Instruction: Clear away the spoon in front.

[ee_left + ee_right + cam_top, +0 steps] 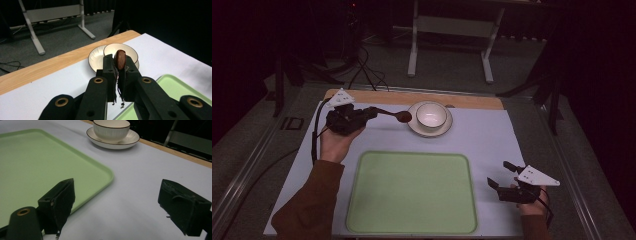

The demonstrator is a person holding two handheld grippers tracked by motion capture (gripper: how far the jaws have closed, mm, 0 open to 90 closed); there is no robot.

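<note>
My left gripper (370, 113) is shut on the handle of a dark brown spoon (402, 116) at the back left of the table. The spoon's bowl hovers at the left rim of a white saucer (414, 128) that carries a white bowl (431, 114). In the left gripper view the spoon (120, 59) stands edge-on between the jaws, just before the bowl (130, 50) and saucer (96, 59). My right gripper (500, 174) rests open at the front right, nothing between its jaws. The right gripper view has this gripper (120, 197) beside a green tray (37, 165).
The empty green tray (412, 192) lies in the middle front on a white mat (492, 140). A wooden table edge (472, 101) runs along the back. Behind it on the floor stand a white metal frame (449, 25) and cables (367, 70).
</note>
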